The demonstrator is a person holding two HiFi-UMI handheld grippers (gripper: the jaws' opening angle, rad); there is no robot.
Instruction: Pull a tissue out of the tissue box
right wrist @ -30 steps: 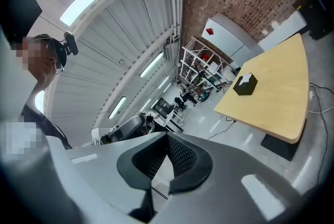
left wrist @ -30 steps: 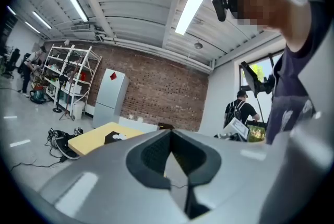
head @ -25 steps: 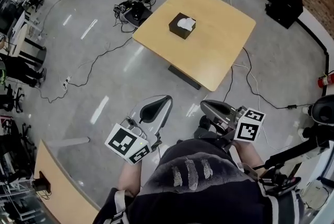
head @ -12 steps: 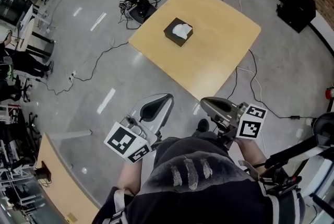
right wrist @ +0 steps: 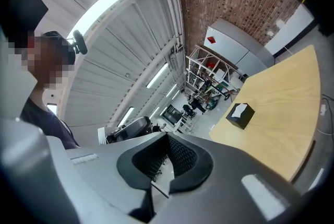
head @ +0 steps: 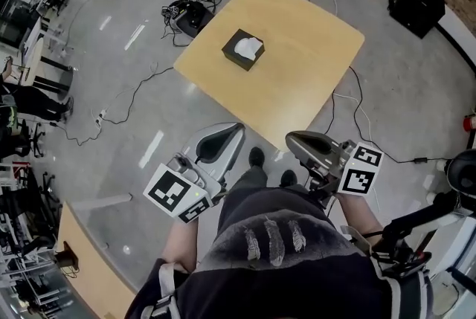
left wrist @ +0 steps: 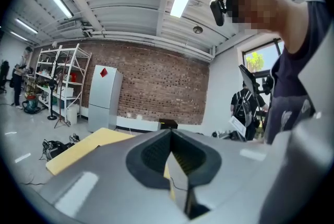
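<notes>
Tissue box (head: 242,50) drifted left, hand-held grippers (head: 238,130) (head: 291,139) pressed together, right gripper view, not left, shows it

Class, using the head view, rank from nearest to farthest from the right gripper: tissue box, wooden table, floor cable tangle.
1. Wooden table, directly ahead of right gripper.
2. Tissue box, on the table, leftward.
3. Cable tangle, floor beyond the table.

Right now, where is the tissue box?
In the head view the tissue box sits on the wooden table, near its upper-left edge, with floor cables just beyond that edge.
</notes>
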